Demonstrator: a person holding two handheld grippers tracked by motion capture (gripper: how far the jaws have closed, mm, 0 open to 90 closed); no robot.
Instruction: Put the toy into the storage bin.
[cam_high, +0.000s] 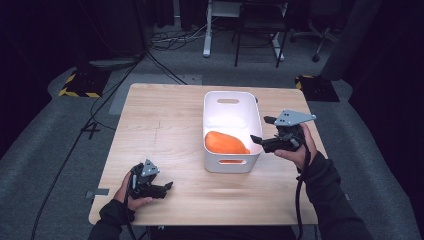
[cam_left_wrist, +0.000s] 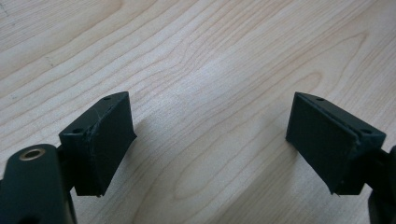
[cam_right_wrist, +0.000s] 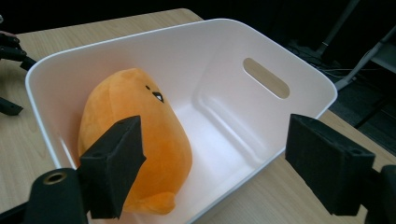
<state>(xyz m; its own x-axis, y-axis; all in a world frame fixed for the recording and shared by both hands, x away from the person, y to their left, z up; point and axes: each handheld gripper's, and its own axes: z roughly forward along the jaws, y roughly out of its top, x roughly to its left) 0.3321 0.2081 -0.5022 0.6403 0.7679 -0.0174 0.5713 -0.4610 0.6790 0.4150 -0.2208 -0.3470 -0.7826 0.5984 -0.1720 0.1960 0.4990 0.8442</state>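
The orange plush toy (cam_high: 226, 143) lies inside the white bin (cam_high: 230, 96), at its near end, long axis across the bin. The right gripper (cam_high: 263, 129) hovers at the bin's right rim, jaws spread and empty, the toy just to its left. The left gripper (cam_high: 169, 186) rests spread on the table (cam_high: 160, 125), well apart, so the right hand is nearer.

Recording lab: wooden table (cam_high: 165, 125) on grey carpet (cam_high: 45, 135), floor cables (cam_high: 90, 120), hazard-taped stand bases (cam_high: 80, 85), black curtains (cam_high: 30, 40).
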